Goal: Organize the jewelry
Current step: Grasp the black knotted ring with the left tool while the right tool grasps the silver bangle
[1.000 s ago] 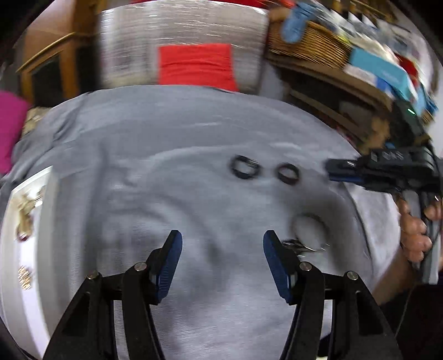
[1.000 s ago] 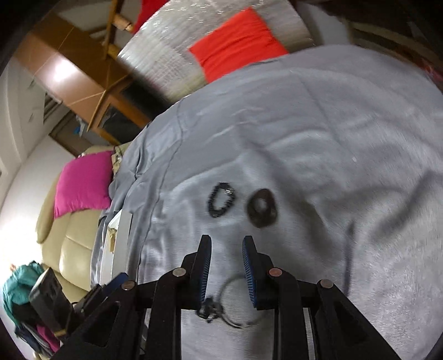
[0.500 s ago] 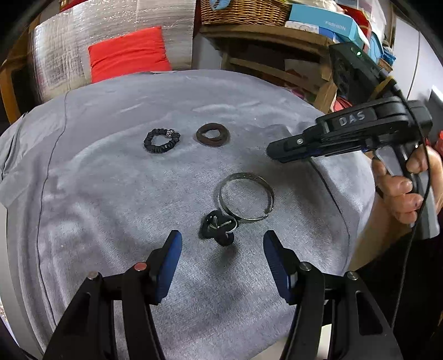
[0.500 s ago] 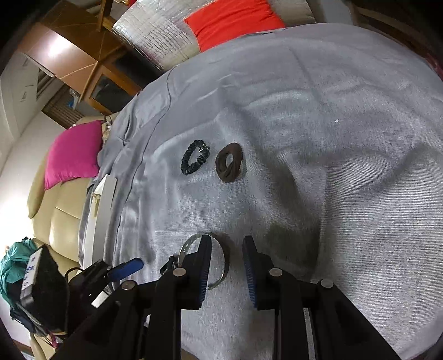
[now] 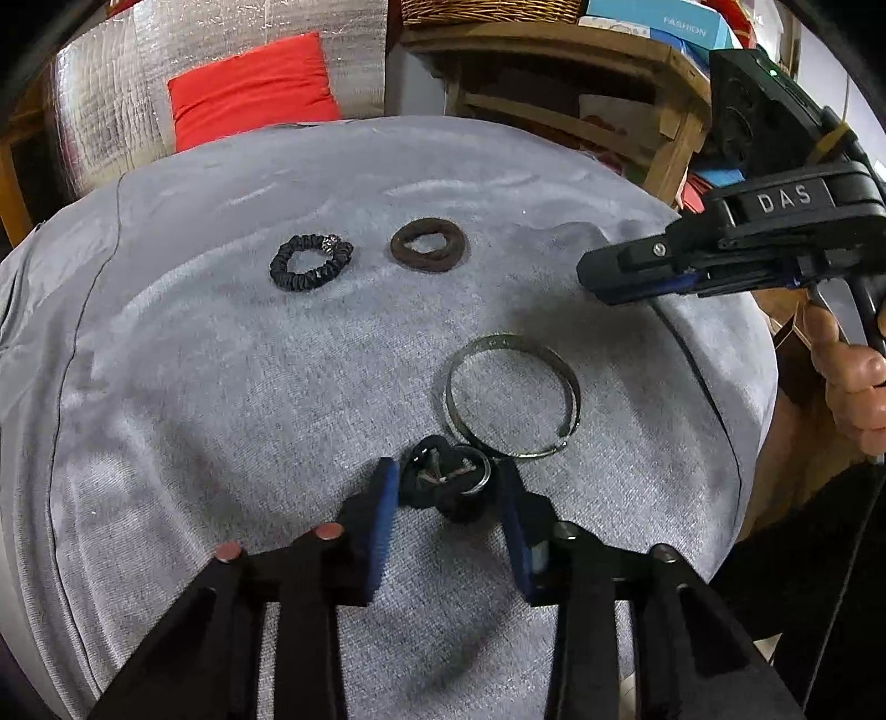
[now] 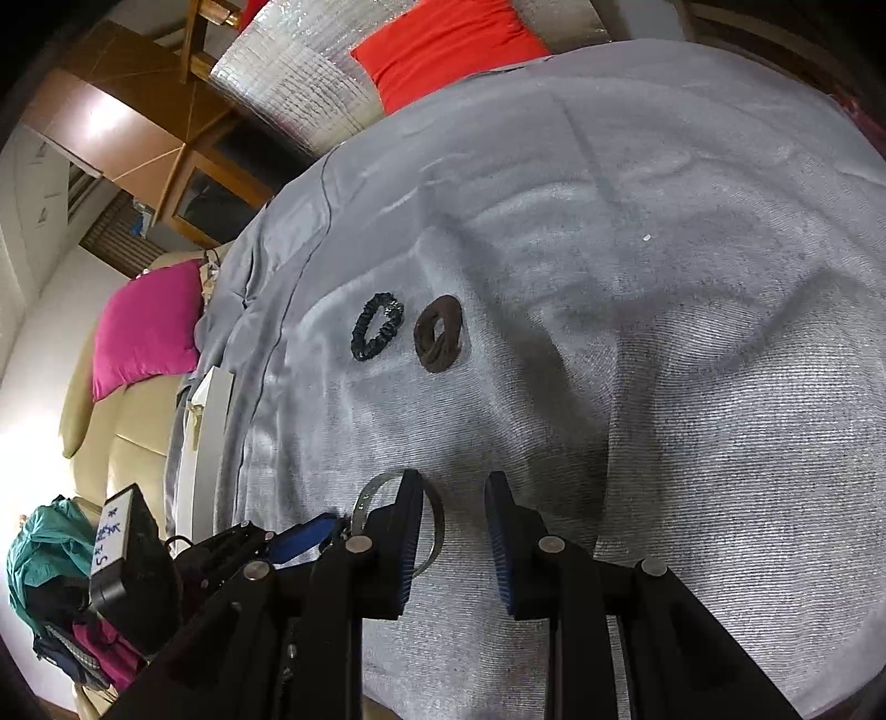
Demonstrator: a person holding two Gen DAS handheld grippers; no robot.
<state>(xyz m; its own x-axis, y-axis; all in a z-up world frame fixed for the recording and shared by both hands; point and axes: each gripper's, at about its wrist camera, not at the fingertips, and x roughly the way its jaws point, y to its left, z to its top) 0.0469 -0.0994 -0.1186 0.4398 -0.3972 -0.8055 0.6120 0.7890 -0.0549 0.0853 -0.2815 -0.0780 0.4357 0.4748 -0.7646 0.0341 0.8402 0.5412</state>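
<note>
On the grey cloth (image 5: 221,387) lie a black scrunchie (image 5: 310,262), a brown hair tie (image 5: 429,252), a silver bangle (image 5: 512,396) and a small black clip with a metal ring (image 5: 451,484). My left gripper (image 5: 446,482) is open with its blue pads on either side of the black clip. My right gripper (image 6: 451,482) is slightly open and empty above the cloth, with the bangle (image 6: 371,493) just beside its left finger. In the left wrist view the right gripper (image 5: 637,271) hovers at the right, above and behind the bangle. The scrunchie (image 6: 376,327) and brown tie (image 6: 440,340) lie farther off.
A white tray (image 6: 207,421) shows edge-on at the cloth's left side. A red cushion (image 5: 249,88) on a silver cover stands behind the table. A wooden shelf (image 5: 554,50) with boxes and a basket stands at the back right. A pink cushion (image 6: 147,327) lies on a beige sofa.
My left gripper swung right from the tray side, moved down onto the black clip and narrowed its jaws around it. My right gripper lifted back off the bangle.
</note>
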